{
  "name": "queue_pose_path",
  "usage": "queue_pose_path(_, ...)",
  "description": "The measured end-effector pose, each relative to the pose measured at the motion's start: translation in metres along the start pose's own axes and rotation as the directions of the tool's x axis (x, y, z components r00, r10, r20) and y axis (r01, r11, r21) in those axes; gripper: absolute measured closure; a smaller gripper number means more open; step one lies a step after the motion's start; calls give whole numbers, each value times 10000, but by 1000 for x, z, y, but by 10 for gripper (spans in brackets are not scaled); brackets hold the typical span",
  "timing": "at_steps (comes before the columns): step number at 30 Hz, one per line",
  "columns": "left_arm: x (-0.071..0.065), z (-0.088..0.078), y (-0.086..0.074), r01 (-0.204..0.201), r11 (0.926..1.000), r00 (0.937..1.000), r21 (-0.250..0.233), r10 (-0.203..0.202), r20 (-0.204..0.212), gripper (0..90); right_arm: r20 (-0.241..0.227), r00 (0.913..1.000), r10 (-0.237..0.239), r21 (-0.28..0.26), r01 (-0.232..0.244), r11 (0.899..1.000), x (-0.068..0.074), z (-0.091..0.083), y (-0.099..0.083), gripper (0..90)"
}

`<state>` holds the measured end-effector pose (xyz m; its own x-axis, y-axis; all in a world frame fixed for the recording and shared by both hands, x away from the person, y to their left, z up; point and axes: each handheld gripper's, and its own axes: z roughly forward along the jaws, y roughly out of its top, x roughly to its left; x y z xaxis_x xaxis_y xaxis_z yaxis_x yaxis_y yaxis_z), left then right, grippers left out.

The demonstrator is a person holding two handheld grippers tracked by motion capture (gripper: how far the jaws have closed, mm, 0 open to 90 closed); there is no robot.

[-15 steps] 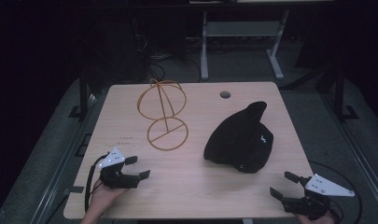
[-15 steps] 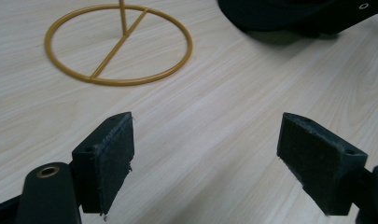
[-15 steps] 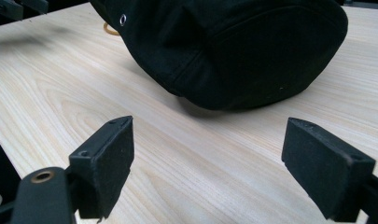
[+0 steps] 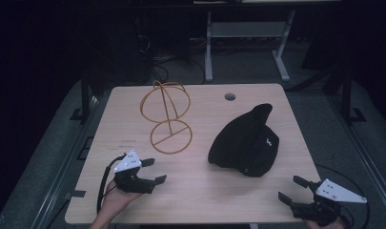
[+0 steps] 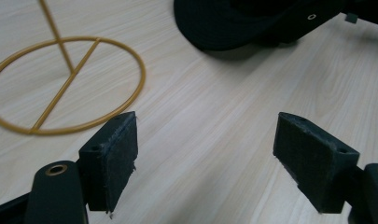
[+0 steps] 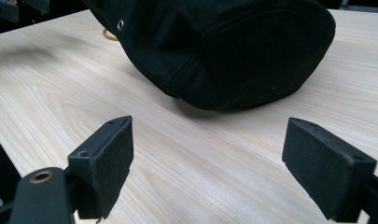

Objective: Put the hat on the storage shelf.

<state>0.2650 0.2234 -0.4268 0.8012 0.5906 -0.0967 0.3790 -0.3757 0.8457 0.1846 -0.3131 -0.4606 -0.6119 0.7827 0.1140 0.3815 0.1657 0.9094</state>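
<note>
A black cap [image 4: 248,143] lies on the right half of the wooden table [image 4: 205,191]. A gold wire stand [image 4: 169,125] with a round base and a looped top stands left of the middle. My left gripper [image 4: 155,171] hovers open near the front left, empty, below the stand's base. In the left gripper view its pads [image 5: 116,156] are wide apart over bare wood, with the stand's base ring [image 5: 139,70] and the cap [image 5: 233,23] ahead. My right gripper [image 4: 290,189] is open at the front right edge. In the right gripper view the cap [image 6: 224,46] lies just beyond the gripper [image 6: 207,168].
A round cable hole [image 4: 230,97] sits near the table's far edge. A white metal frame [image 4: 248,28] stands on the dark floor behind the table. The other gripper [image 6: 9,7] shows at the top left of the right gripper view.
My left gripper has shifted slightly to the right, toward the table's middle. The right gripper, the cap and the stand have stayed put.
</note>
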Motion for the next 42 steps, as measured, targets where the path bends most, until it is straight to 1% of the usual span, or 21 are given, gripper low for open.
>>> queue_pose_path(1,-2,2,2,-55,10000,9999,22,55,110,214,14,10000,-7,-7,7,10000,0,0,0,160)
queue_pose_path(3,-7,4,5,-264,9995,9995,154,262,168,210,13,10000,-9,-9,9,10000,0,0,0,159)
queue_pose_path(7,-15,7,9,-485,9986,9981,187,477,400,208,34,10000,-35,-81,35,10000,1,-2,1,159)
queue_pose_path(11,-23,10,15,-774,9966,9952,289,755,624,209,56,10000,-26,-182,27,9998,0,-2,3,158)
queue_pose_path(16,-31,14,23,-926,9954,9917,246,900,920,204,71,9999,-78,-220,79,9997,2,-3,4,158)
queue_pose_path(17,-31,14,23,-926,9954,9917,246,900,920,201,46,9999,-142,-244,143,9996,2,-2,5,158)
queue_pose_path(18,-34,18,28,-960,9952,9894,211,931,1116,200,37,9999,-167,-192,168,9997,3,-2,5,158)
queue_pose_path(20,-39,22,33,-1140,9932,9870,215,1107,1165,196,4,9996,-294,-142,294,9995,4,-2,6,158)
queue_pose_path(21,-42,24,36,-1142,9933,9857,182,1110,1265,194,0,9996,-277,-142,277,9995,5,-2,6,158)
queue_pose_path(24,-49,30,44,-1323,9911,9812,120,1293,1432,193,-32,9996,-292,-212,291,9994,7,-4,6,157)
queue_pose_path(29,-59,43,57,-1649,9862,9716,158,1596,1745,193,-22,9993,-360,-153,360,9992,7,-3,6,157)
queue_pose_path(32,-64,49,65,-1869,9822,9667,181,1806,1815,193,-57,9994,-353,-174,352,9992,7,-3,6,156)
queue_pose_path(33,-64,49,65,-1869,9822,9667,181,1806,1815,193,-57,9994,-353,-174,352,9992,7,-3,6,156)
queue_pose_path(34,-67,54,71,-1944,9808,9633,170,1876,1919,193,-84,9993,-356,-169,355,9992,7,-2,7,156)
queue_pose_path(37,-71,62,78,-2089,9777,9582,209,2004,2040,193,-141,9993,-337,-71,336,9994,7,0,6,156)
queue_pose_path(40,-74,69,84,-2217,9748,9541,254,2114,2121,194,-173,9989,-441,-52,440,9990,8,0,6,156)
queue_pose_path(42,-75,72,87,-2199,9752,9533,236,2097,2175,195,-178,9988,-450,-67,449,9990,8,0,7,156)
